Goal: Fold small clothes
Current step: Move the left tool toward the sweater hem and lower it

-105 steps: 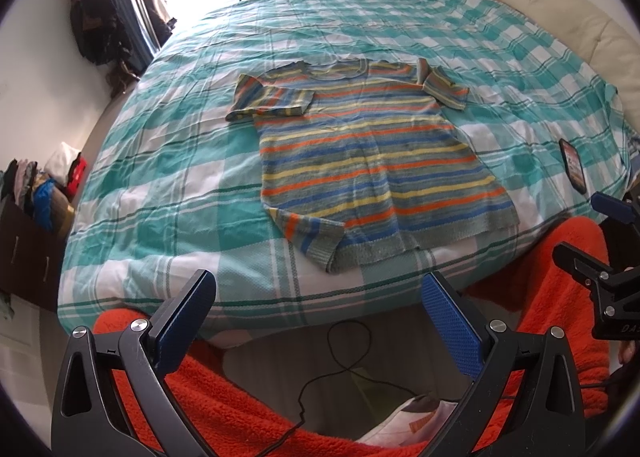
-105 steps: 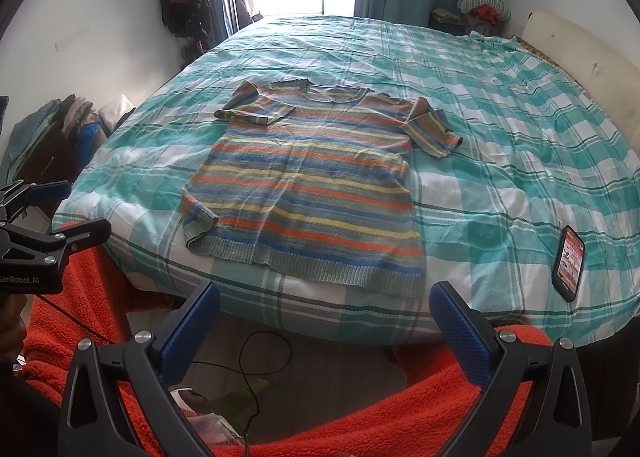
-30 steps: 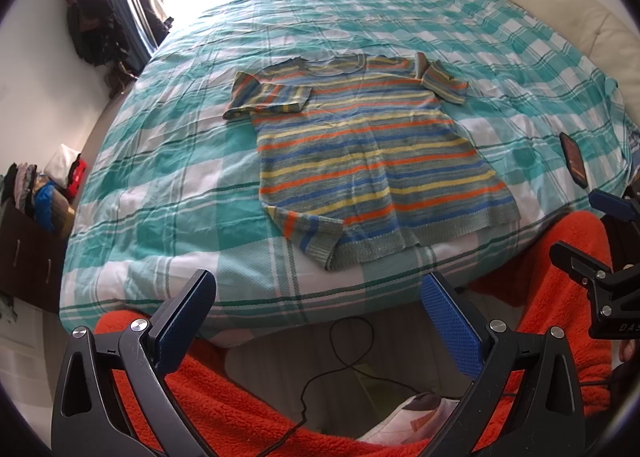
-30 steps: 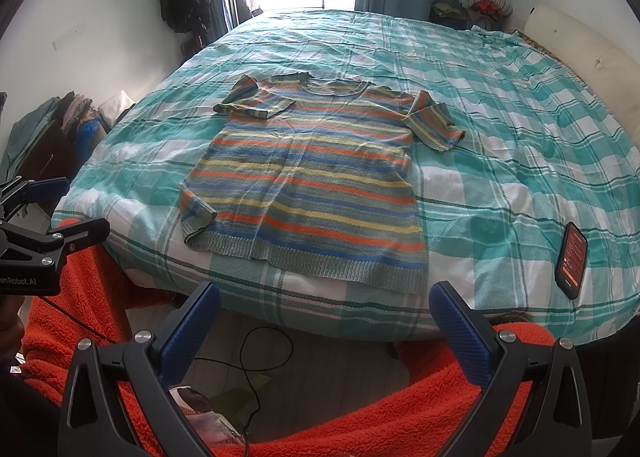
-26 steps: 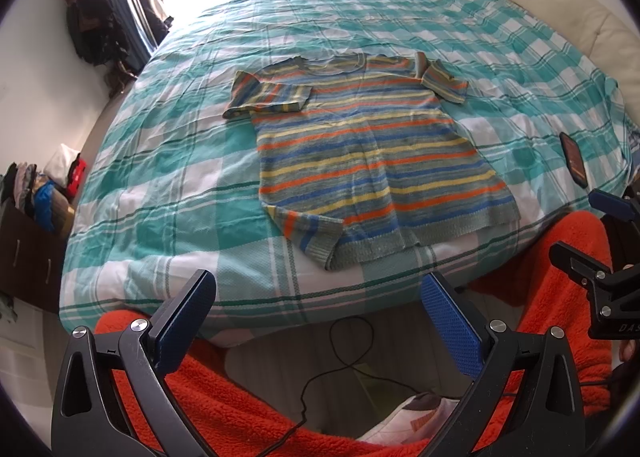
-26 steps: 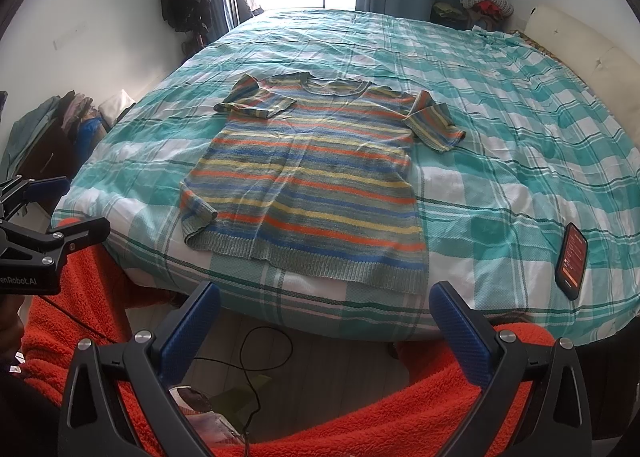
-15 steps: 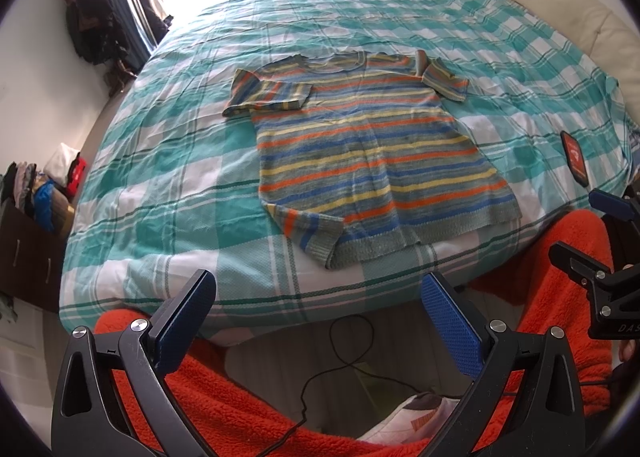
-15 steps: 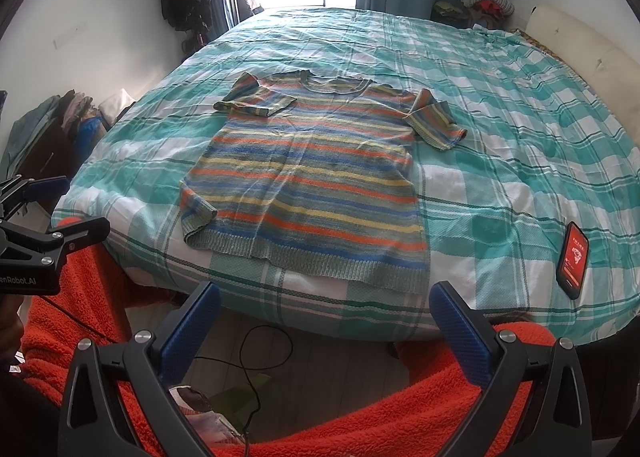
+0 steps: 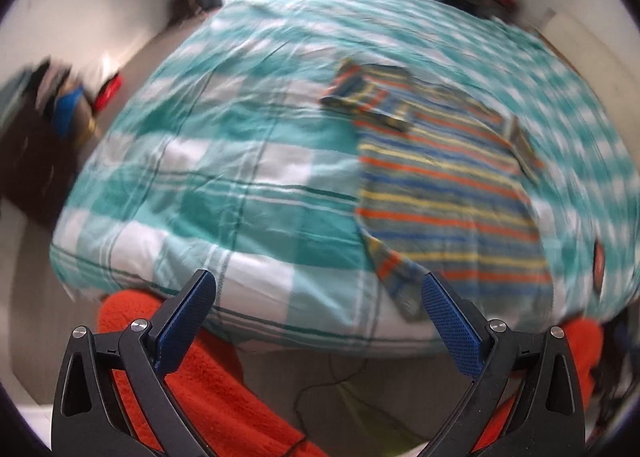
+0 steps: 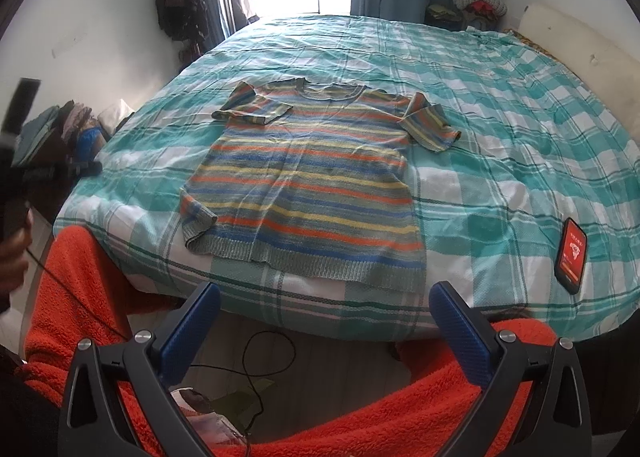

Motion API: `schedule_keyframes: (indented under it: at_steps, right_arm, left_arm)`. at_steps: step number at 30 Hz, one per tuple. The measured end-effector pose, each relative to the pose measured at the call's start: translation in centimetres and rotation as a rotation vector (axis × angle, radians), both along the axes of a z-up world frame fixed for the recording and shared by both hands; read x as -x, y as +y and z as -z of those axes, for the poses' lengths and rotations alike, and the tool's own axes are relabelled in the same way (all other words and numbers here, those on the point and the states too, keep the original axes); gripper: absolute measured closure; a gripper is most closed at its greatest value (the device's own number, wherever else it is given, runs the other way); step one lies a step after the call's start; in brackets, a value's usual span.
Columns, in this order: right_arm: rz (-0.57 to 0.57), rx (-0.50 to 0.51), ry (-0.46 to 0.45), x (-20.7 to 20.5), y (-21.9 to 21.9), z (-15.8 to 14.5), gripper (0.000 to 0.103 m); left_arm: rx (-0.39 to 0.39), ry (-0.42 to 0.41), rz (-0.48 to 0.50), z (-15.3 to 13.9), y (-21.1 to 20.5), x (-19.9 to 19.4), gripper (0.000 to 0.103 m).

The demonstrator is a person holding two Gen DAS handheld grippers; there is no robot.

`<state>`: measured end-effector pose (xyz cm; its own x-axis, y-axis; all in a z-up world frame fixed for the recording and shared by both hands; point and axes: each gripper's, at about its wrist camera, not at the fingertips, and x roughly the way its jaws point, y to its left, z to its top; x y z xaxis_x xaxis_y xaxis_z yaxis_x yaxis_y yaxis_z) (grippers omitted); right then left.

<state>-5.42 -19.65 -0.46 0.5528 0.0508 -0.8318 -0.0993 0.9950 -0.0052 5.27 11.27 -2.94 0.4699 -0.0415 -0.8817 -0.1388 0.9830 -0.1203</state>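
lying flat and face up near the foot edge of the checked bed cover (image 10: 500,161), the striped knit t-shirt (image 10: 308,185) is waiting while the left gripper (image 9: 316,297) and right gripper (image 10: 324,309) are hanging wide open and empty, and each is best gripping one sleeve edge squarely.

Striped tee (image 10: 308,181): knitted cloth, ribbed hem, matt. Under it the bed cover (image 10: 500,129): creased woven checked cloth. Phone (image 10: 572,253) right of tee: glossy screen. My right gripper (image 10: 325,324): matt black plastic, textured blue pads, shiny metal screws.
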Motion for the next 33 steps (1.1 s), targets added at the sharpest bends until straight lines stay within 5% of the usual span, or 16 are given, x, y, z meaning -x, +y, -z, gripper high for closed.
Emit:
schedule_keyframes:
  at_steps: [6, 10, 14, 19, 22, 25, 29, 33]
  right_arm:
    - [-0.004, -0.005, 0.007, 0.1, 0.2, -0.2, 0.000]
    - [-0.013, 0.002, -0.001, 0.3, 0.5, -0.5, 0.000]
    - [0.028, 0.000, 0.000, 1.0, -0.7, -0.6, 0.000]
    - [0.142, -0.019, 0.033, 0.6, -4.3, 0.6, 0.000]
    - [0.164, -0.008, 0.036, -1.0, -6.0, 1.7, 0.000]
    - [0.185, 0.008, 0.034, -3.1, -7.2, 2.5, 0.000]
    - [0.193, 0.002, 0.012, -3.9, -7.6, 2.2, 0.000]
    - [0.190, 0.010, 0.002, -3.3, -7.1, 2.2, 0.000]
  left_arm:
    - [0.047, 0.081, 0.107, 4.1, -5.1, -6.0, 0.001]
    - [-0.119, 0.172, 0.141, 9.6, -9.9, -9.8, 0.001]
    - [-0.249, 0.271, 0.140, 13.5, -8.8, -7.7, 0.002]
    - [-0.305, 0.258, 0.030, 11.1, -1.7, -1.0, 0.001]
    - [-0.258, 0.186, 0.016, 8.4, -0.2, 0.8, 0.001]
    - [-0.227, 0.153, 0.076, 7.4, -2.0, 0.3, 0.001]
    - [-0.345, 0.143, 0.117, 7.9, -5.1, -0.8, 0.001]
    - [-0.350, 0.138, 0.133, 7.7, -6.2, -1.3, 0.001]
